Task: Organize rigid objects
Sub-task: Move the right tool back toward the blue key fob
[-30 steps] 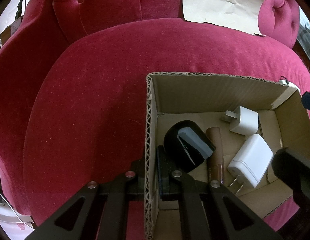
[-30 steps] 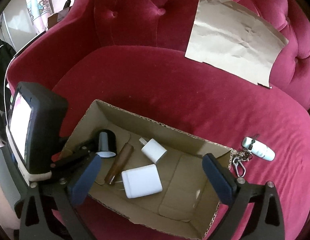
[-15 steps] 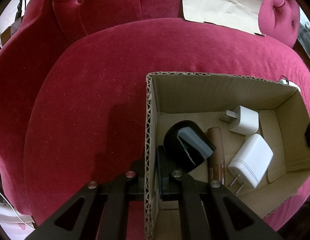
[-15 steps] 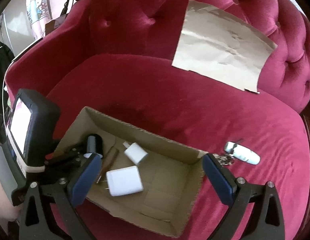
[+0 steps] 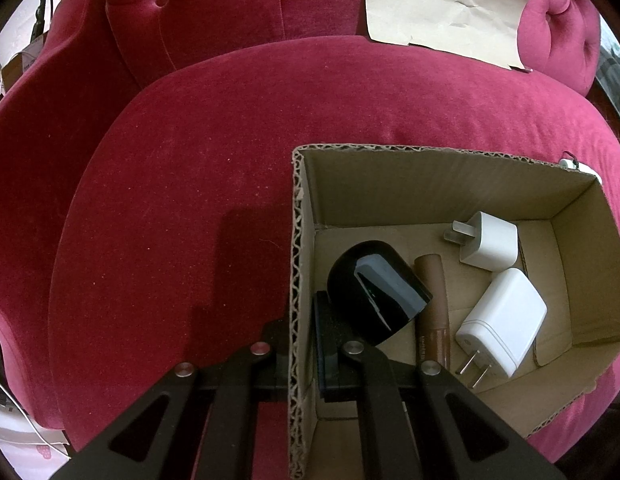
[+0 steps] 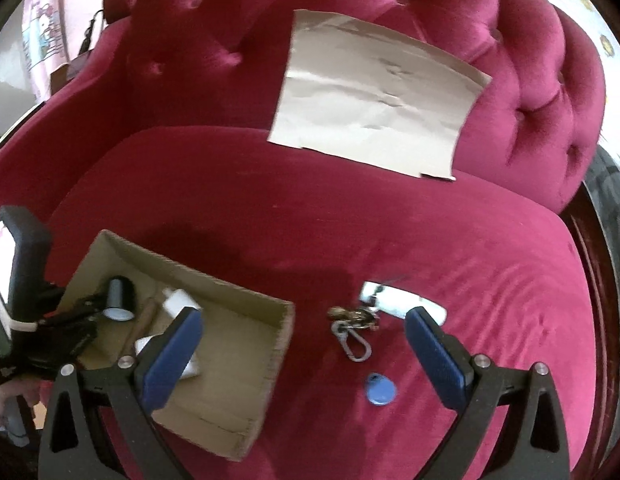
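An open cardboard box (image 5: 430, 184) (image 6: 245, 320) sits on the red velvet sofa seat. It holds a black rounded device (image 5: 374, 288), a brown tube (image 5: 432, 304) and two white plug chargers (image 5: 490, 246) (image 5: 502, 320). My left gripper (image 5: 299, 344) is shut on the box's left wall (image 5: 297, 280), one finger inside and one outside. My right gripper (image 6: 305, 340) is open and empty above the seat, right of the box. Between its fingers lies a key bunch with a white fob (image 6: 394, 304), a carabiner (image 6: 352, 342) and a blue round tag (image 6: 380, 390).
A creased tan paper sheet (image 6: 374, 100) (image 5: 446, 4) leans on the tufted sofa back. The sofa's wooden edge (image 6: 594, 280) runs along the right. The left gripper's body with its screen (image 6: 17, 280) stands at the box's left end.
My right gripper has moved right, from over the box to over the key bunch on the seat. The left gripper and the box have stayed still.
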